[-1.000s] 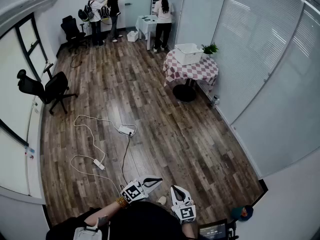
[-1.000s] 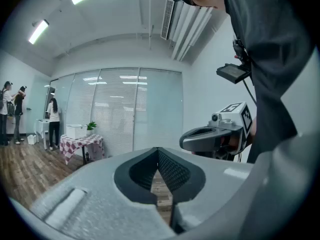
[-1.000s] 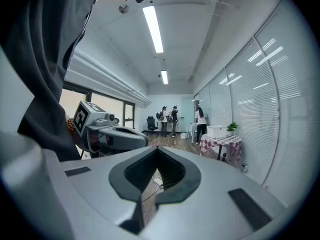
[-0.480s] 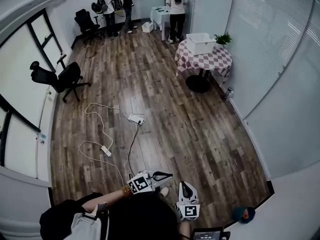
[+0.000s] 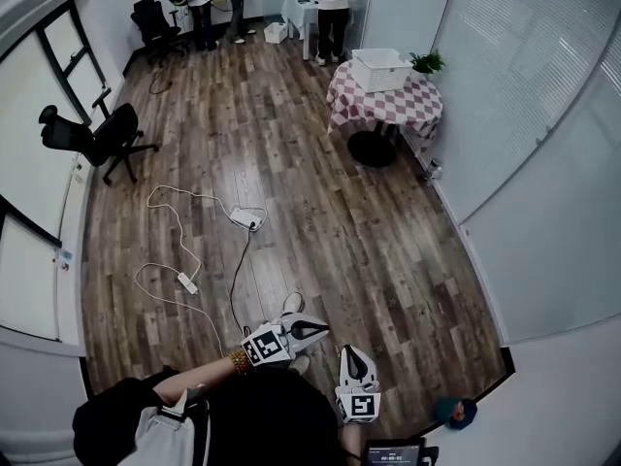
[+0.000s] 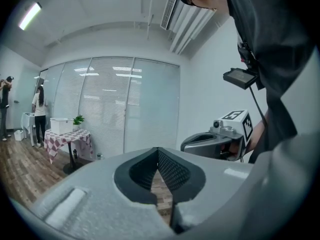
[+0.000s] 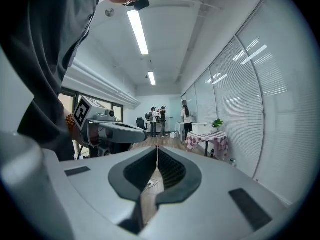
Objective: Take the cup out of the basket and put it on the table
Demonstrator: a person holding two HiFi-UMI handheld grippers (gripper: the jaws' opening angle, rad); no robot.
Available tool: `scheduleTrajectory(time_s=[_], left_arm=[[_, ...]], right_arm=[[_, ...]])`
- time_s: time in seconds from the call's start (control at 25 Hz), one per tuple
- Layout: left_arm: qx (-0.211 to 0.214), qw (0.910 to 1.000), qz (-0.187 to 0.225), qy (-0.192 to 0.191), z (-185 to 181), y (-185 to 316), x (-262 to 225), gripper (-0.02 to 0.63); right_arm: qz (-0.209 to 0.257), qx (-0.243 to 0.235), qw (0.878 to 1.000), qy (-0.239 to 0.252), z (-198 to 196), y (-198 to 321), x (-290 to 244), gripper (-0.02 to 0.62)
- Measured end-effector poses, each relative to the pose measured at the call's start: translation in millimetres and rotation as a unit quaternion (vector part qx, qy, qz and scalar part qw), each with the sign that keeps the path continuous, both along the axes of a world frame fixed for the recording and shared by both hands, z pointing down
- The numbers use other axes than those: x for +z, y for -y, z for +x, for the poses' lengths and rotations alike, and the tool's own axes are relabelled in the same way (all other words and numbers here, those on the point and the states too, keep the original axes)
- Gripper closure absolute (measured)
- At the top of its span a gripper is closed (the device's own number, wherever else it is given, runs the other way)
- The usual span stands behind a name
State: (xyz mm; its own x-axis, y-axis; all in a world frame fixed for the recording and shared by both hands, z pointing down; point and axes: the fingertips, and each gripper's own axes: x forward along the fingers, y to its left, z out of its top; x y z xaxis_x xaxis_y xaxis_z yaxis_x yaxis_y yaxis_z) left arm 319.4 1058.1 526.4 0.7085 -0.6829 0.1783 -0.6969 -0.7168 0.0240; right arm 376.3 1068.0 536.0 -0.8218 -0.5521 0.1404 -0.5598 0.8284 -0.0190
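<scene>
Approach stage. Left gripper (image 5: 320,330) and right gripper (image 5: 347,353) hang low, each with fingers pressed together on nothing. White rectangular plastic basket (image 5: 380,69) sits at the far edge of the round red-and-white checked surface (image 5: 408,111), well apart across the wooden floor (image 5: 320,212). The cup is not visible and is presumably inside the basket. Good practice: walk closer, step clear of the white power strip (image 5: 245,220), and spread the fingers before reaching over the rim.
</scene>
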Motion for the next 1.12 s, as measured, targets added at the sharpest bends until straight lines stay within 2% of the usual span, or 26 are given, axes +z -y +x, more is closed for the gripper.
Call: scheduleTrajectory(time_s=[0.16,0.4,0.84,0.96,1.12], left_arm=[[0.005,0.9998,0.018,-0.008,-10,41,-8,0.601],[-0.013,0.9993,0.027,-0.024,-54,103,-18,0.601],[-0.086,0.9943,0.038,-0.050,-193,190,-17,0.601],[-0.098,0.9936,0.041,-0.039,-232,206,-13,0.601],[-0.110,0.9932,0.033,-0.023,-284,221,-2,0.601]], right_arm=[[0.003,0.007,1.000,-0.010,-6,37,-3,0.583],[0.014,-0.020,1.000,-0.019,-56,103,-23,0.584],[0.011,-0.107,0.993,-0.053,-197,192,-44,0.584],[0.016,-0.129,0.990,-0.057,-233,213,-41,0.584],[0.021,-0.131,0.989,-0.067,-273,240,-36,0.584]])
